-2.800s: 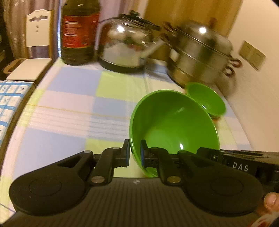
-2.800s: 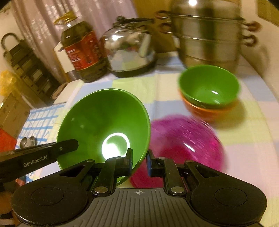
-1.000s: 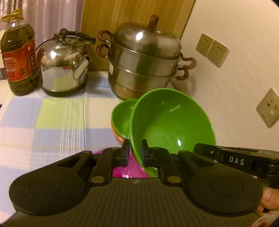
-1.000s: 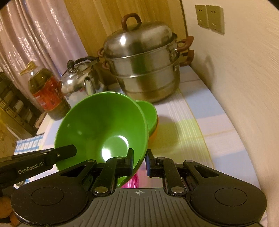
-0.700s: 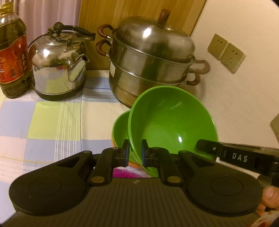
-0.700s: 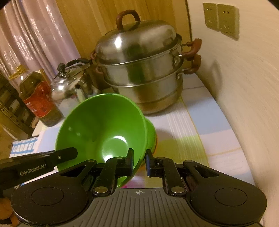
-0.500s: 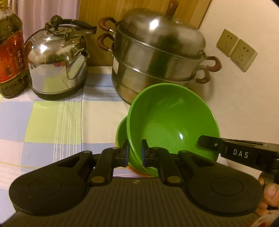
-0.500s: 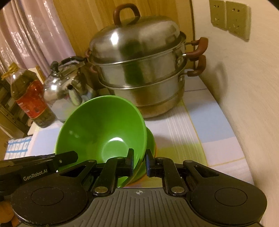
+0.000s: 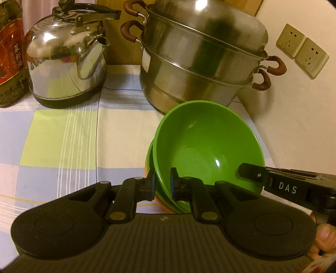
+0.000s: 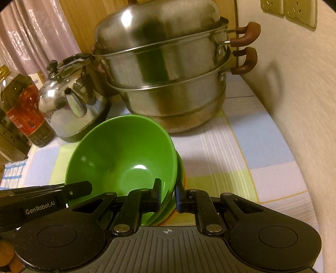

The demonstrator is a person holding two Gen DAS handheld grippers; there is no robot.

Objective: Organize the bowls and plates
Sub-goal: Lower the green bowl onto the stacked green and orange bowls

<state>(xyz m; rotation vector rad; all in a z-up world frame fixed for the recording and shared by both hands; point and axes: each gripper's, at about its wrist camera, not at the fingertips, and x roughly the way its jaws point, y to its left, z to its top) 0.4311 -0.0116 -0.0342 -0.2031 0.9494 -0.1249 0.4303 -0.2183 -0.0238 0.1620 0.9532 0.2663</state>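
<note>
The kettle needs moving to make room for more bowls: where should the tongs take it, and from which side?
Grip the black top handle of the kettle, coming from above. The polished body is round and wide, while the handle is a thin bar arching clear over the lid.

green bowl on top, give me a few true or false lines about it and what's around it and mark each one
1. Both grippers grip the big green bowl by its rim. True: the left gripper and the right gripper pinch opposite sides.
2. The big green bowl sits over a stack of a smaller green bowl and an orange bowl. True.
3. The kettle stands right of the steamer pot in the left wrist view. False: it stands left of it.
4. The big green bowl holds food. False: its inside shows bare.
5. The steamer pot has no lid. False: a domed lid covers it.
</note>
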